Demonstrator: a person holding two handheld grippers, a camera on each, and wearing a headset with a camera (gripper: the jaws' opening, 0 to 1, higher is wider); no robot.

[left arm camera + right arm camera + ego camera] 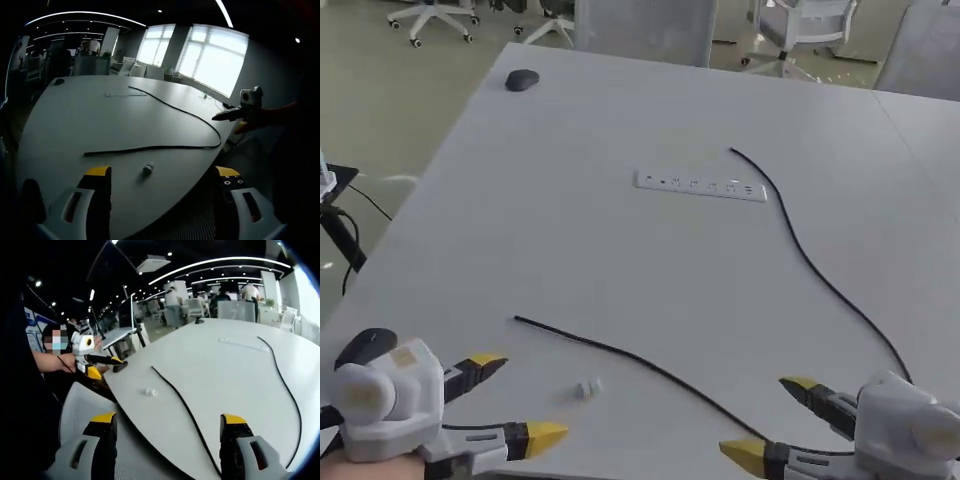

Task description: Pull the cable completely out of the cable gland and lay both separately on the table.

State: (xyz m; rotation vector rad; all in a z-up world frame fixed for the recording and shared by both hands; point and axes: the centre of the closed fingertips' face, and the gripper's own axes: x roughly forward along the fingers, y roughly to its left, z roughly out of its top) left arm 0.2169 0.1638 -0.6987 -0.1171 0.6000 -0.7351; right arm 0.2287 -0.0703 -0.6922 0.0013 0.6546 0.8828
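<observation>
A long black cable [790, 235] lies loose on the white table [570, 200], curving from near the power strip round to a free end at the front left; I also see the cable [165, 146] [185, 407] from both grippers. A small white cable gland [587, 389] [148, 168] [149, 391] sits by itself just in front of that end, apart from the cable. My left gripper [515, 400] [162, 172] hovers open at the front left, close to the gland. My right gripper [780, 418] [167, 419] is open at the front right, over the cable.
A white power strip [700, 186] lies mid-table and a dark mouse [522, 80] sits at the far left corner. Office chairs [640, 25] stand beyond the far edge. The table edge runs close in front of both grippers.
</observation>
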